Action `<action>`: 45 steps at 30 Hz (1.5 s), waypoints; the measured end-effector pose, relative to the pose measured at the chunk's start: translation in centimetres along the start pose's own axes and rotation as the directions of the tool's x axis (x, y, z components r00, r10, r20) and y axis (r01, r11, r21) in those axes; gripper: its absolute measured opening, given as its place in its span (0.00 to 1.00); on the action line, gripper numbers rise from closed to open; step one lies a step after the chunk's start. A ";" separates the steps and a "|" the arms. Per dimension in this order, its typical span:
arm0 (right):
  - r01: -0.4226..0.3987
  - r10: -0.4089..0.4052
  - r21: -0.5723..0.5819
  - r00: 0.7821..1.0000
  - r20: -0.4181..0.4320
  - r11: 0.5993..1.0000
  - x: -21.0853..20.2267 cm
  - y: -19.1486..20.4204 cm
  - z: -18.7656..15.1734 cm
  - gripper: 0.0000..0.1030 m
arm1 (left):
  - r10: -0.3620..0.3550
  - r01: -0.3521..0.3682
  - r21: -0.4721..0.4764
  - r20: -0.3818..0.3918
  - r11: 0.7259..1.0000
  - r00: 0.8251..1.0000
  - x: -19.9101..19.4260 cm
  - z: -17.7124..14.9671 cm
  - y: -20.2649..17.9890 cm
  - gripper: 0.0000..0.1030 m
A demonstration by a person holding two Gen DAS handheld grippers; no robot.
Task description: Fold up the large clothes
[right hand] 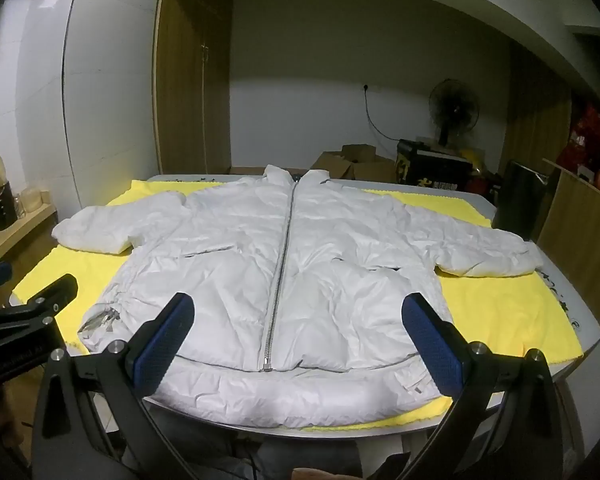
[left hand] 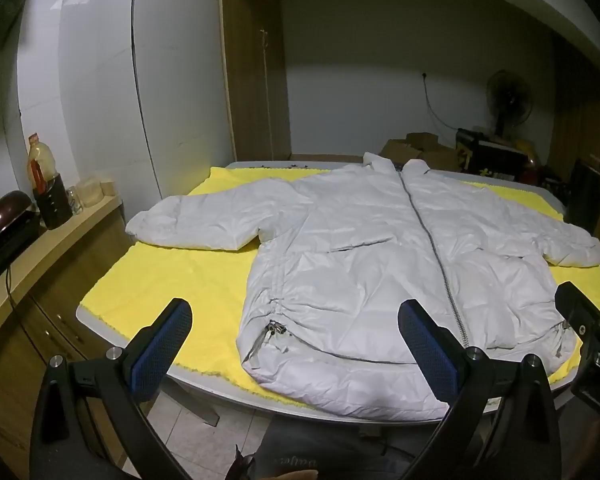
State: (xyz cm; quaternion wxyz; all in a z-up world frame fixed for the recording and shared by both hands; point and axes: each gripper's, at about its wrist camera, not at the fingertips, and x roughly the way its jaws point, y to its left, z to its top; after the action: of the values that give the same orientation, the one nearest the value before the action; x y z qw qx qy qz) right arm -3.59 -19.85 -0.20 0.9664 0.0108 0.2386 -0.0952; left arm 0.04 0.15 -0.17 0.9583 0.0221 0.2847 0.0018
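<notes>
No legible writing (box print at far right blurred). White puffer jacket [right hand: 284, 272] zipped, front up, sleeves spread, flat on yellow cloth [right hand: 500, 312] over worktop [right hand: 580, 320]. Left claw [left hand: 296, 340] apart; right claw [right hand: 298, 328] apart, both at near hem.

Two wrist fisheye views look forward from the table's [left hand: 204, 374] near edge, left view offset leftward, right view centred, both sharing the spread white jacket [left hand: 380, 248] and yellow cloth [right hand: 500, 308].

Glossy puffy jacket [right hand: 284, 264] lies on matt yellow cloth [right hand: 500, 308].
</notes>
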 end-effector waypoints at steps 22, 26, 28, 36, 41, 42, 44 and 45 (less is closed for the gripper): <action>0.009 -0.009 -0.005 1.000 -0.026 1.000 0.7 0.5 -0.9 1.00 | 0.004 -0.003 0.005 -0.006 1.000 1.000 0.3 -0.8 -0.4 1.00; 0.006 -0.006 0.007 0.999 -0.037 1.000 0.9 0.4 -1.1 1.00 | 0.003 -0.003 0.004 -0.007 1.000 1.000 0.3 -0.8 -0.4 1.00; 0.003 -0.003 0.013 0.999 -0.042 1.000 1.0 0.2 -0.9 1.00 | 0.004 -0.004 0.005 -0.008 1.000 1.000 0.3 -0.8 -0.4 1.00; -0.007 0.009 0.031 0.998 -0.060 0.999 1.2 0.0 -0.9 1.00 | 0.003 -0.003 0.004 -0.013 1.000 1.000 0.4 -0.7 -0.2 1.00; -0.014 0.015 0.019 0.998 -0.053 1.000 1.2 0.2 -0.8 1.00 | 0.003 -0.003 0.004 -0.013 1.000 1.000 0.4 -0.7 -0.2 1.00; -0.014 0.015 0.016 0.998 -0.053 1.000 1.2 0.4 -0.8 1.00 | 0.003 -0.003 0.004 -0.014 1.000 1.000 0.4 -0.7 -0.2 1.00; -0.011 0.011 0.011 0.999 -0.052 1.000 1.1 0.5 -0.8 1.00 | 0.002 -0.002 0.005 -0.016 1.000 1.000 0.3 -0.8 -0.2 1.00; -0.009 0.009 0.008 0.999 -0.049 1.000 1.0 0.6 -0.9 1.00 | 0.001 -0.001 0.004 -0.016 1.000 1.000 0.4 -0.8 -0.1 1.00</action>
State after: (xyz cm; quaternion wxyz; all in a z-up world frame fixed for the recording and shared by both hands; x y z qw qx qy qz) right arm -2.96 -19.40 -1.46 0.9606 0.0178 0.2618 -0.0915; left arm -0.08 0.08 -1.01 0.9560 0.0243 0.2924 0.0019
